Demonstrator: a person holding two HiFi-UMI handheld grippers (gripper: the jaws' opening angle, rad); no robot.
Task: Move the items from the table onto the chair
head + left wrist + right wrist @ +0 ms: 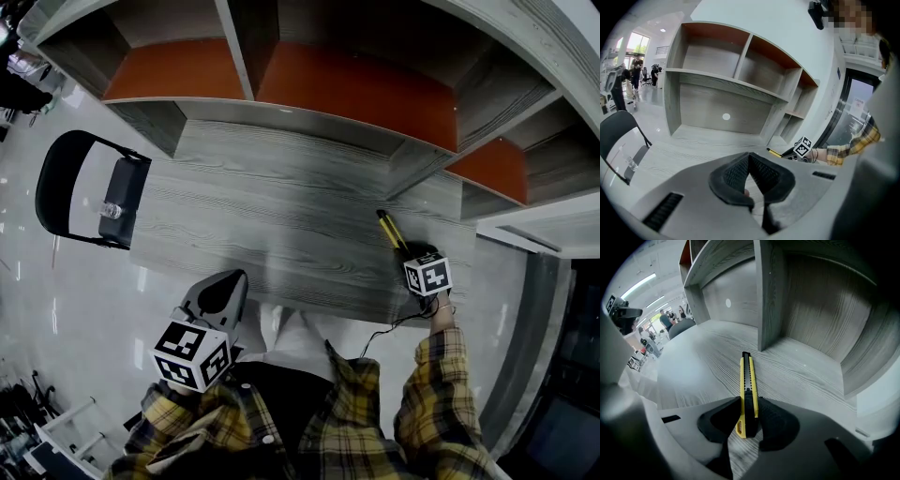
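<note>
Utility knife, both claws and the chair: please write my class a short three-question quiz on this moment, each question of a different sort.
1. True or false: the left claw is shut and empty.
2. What sits between the pads of the right claw? A. a yellow utility knife B. a spoon C. nothing
3. Fill in: in the head view the chair stands at the table's ___ end.
Key: 1 true; 2 A; 3 left.

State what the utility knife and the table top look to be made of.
The utility knife looks like plastic: a smooth yellow body with a black ribbed slider. The table top has a matte grey wood-grain surface, probably laminate rather than solid wood.
</note>
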